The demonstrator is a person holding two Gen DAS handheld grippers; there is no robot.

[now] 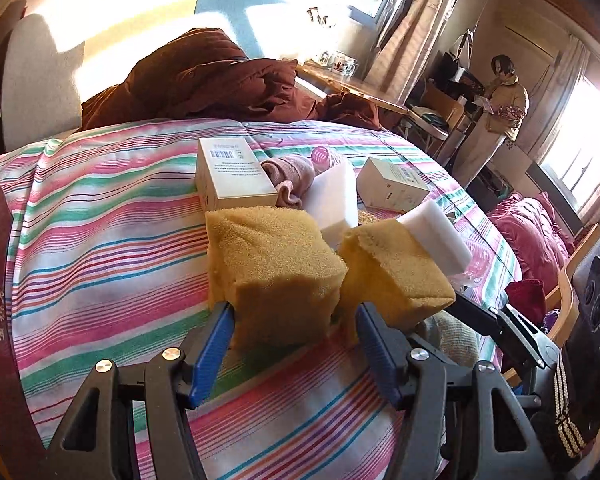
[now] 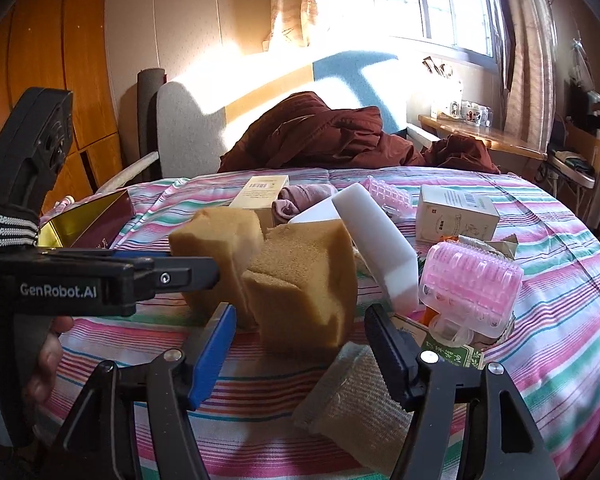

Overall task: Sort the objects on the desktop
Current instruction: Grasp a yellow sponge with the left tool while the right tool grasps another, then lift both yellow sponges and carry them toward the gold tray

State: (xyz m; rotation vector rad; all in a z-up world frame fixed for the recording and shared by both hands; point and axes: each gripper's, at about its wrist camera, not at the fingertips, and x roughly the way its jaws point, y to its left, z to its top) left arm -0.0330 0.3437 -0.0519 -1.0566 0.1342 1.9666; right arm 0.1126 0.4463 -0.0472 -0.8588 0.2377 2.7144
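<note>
two sponges (image 1: 274, 276) (both grippers agape)

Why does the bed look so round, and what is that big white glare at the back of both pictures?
Left wrist view: the fisheye lens bows the striped bedspread into a dome; sunlight washes out the wall behind the brown quilt. Right wrist view: the same bulge; the window is blown out, with a hard-edged shadow on the wall beneath it. Both sponges stay sharp.
</note>
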